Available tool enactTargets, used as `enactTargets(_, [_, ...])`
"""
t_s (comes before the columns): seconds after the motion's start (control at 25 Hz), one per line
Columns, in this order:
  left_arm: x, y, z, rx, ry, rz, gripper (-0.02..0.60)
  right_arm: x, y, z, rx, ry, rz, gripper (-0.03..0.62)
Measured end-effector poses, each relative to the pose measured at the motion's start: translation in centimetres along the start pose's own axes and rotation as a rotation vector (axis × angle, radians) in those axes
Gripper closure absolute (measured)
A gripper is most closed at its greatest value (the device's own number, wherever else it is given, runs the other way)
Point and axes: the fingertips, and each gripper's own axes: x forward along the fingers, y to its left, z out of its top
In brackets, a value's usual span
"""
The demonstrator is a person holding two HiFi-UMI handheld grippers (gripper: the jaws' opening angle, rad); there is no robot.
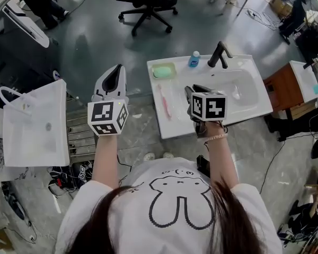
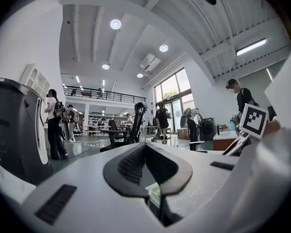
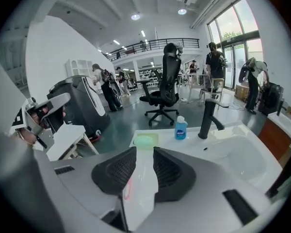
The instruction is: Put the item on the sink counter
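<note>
White tube (image 3: pixel 138 188), clamped in right gripper (image 3: pixel 144 152)

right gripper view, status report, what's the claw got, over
Right claw shut on white tube. Left claw shut, empty. Tube over sink counter, not set down. Pink toothbrush on counter nearby.

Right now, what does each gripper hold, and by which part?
The right gripper clamps a white tube by its sides; the left gripper holds nothing.
</note>
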Motion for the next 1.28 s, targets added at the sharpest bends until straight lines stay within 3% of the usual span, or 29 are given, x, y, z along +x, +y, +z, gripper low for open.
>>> enactTargets(0.16, [0.1, -1.0, 0.6, 0.022, -0.011, -0.012, 0.571, -1.7, -0.7, 1.7, -0.008, -0.104, 0.014, 0.512])
enactTargets(0.36, [-0.1, -1.7, 1.6, 0.037, -0.025, -0.011, 0.569, -4.7, -1.4, 5.5, -0.090, -0.315, 0.011, 0.553])
enactTargets(0.68, [-1.1, -2.0, 3.4, 0.065, -0.071, -0.004, 0.571, -10.3, 0.5, 10.0, -0.268, -0.596, 0.059, 0.562])
enactTargets(0.96, [-1.9, -2.2, 5.6, 0.126, -0.118, -0.007, 0.570, -14.8, 2.0, 12.5, -0.381, -0.819, 0.005, 0.562])
enactTargets(1.28, [-2.2, -1.9, 7.7, 0.155, -0.169, -0.002, 0.571, -17.0, 1.5, 14.1, -0.378, -0.884, -0.038, 0.563])
